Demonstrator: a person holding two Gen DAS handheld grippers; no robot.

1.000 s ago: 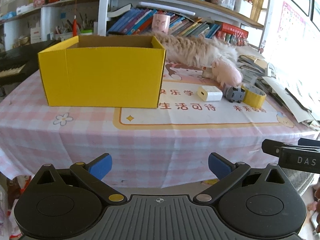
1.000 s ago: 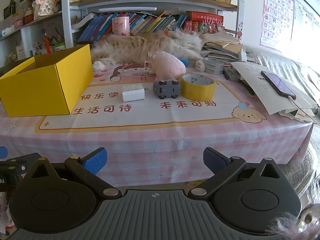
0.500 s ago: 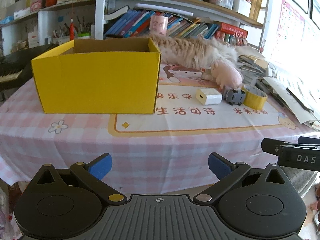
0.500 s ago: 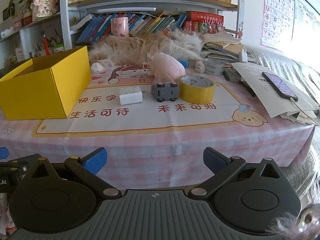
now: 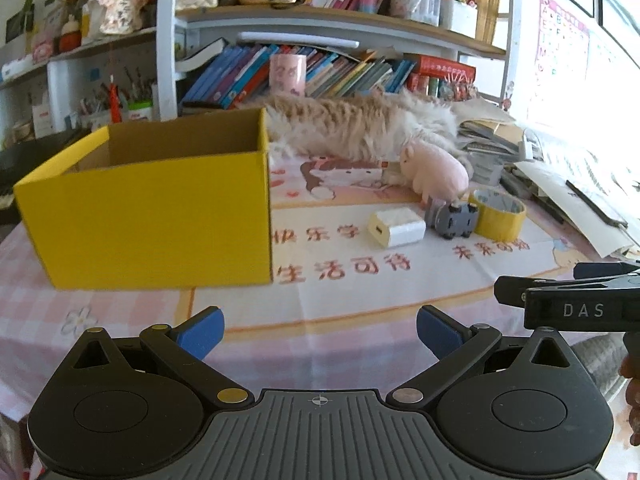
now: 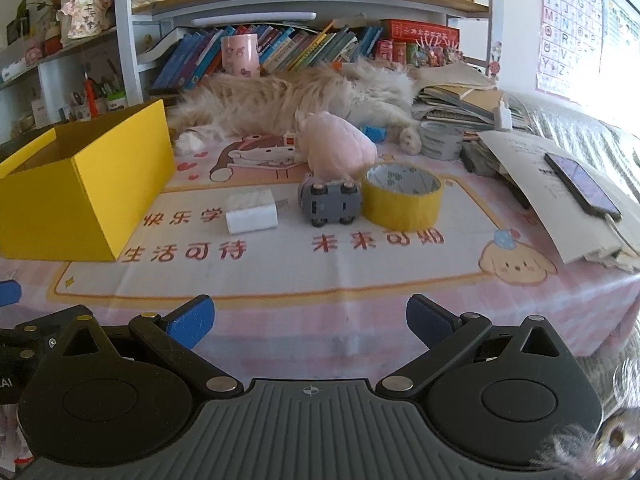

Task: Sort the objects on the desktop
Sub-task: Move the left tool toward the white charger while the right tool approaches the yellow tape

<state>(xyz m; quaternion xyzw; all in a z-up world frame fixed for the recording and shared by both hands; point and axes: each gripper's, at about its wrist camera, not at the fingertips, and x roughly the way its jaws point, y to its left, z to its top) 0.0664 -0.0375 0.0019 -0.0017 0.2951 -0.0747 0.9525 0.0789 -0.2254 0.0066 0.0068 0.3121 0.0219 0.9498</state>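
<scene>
Toy car (image 6: 329,202) on its side (wheels toward camera), lengthwise left-right.

You're in a home study: crammed bookshelves (image 6: 304,44), an alphabet poster (image 6: 568,28), a cat (image 6: 296,96) sprawled on the table (image 6: 360,280).

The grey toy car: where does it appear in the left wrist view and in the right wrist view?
Left wrist view: grey toy car right of centre, between the white charger and the yellow tape roll.
Right wrist view: near centre, same neighbours.
Shared landmark: the yellow box, on the left in both.
</scene>
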